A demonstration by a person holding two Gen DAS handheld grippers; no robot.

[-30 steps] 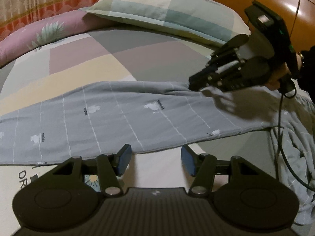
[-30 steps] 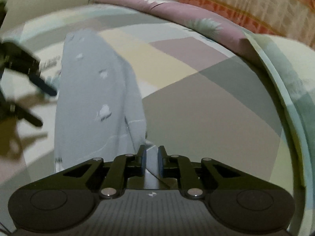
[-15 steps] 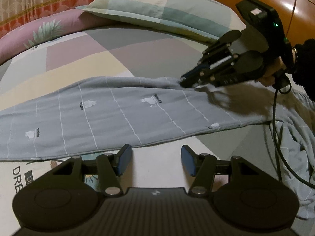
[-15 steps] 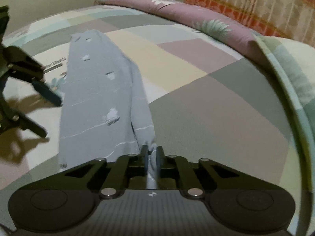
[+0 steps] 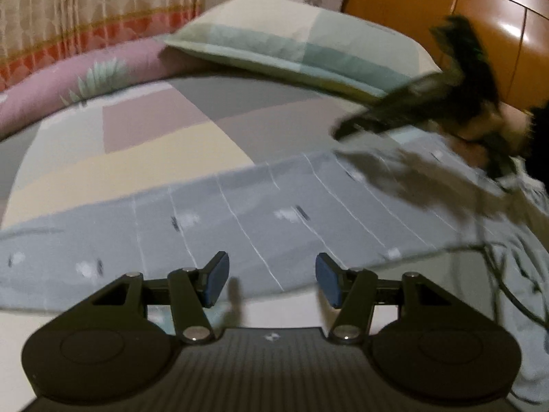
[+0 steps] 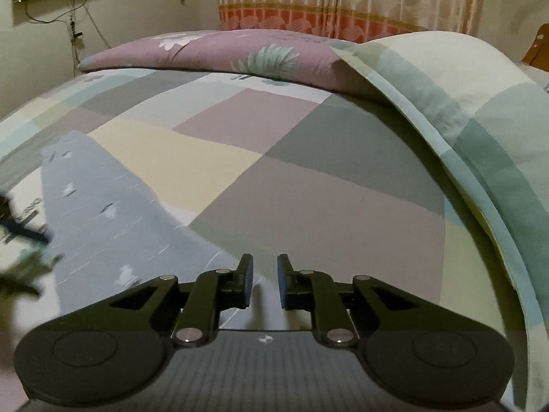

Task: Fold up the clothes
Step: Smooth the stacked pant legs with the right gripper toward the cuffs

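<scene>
Grey garment, pale lines and small white motifs, lies stretched in a long band across the patchwork bedsheet; landmark for all below.

Left-wrist view: left gripper hovers over the garment's near edge, fingers spread wide, nothing btwn the blue pads. Right gripper appears blurred above the garment's right end, w/ part of the hand holding it; its jaw gap can't be read here. More of the cloth lies bunched at far right, under a dark cable. Beyond the garment: checked pillow, pink bolster, wooden headboard.

Right-wrist view only: right gripper jaws opening, narrow gap, no cloth btwn the pads; garment lies flat to the left of the fingers, tapering away. Left gripper shows as a dark smear beside the garment's left edge. Also only here: curtain and wall wires behind the bolster.
</scene>
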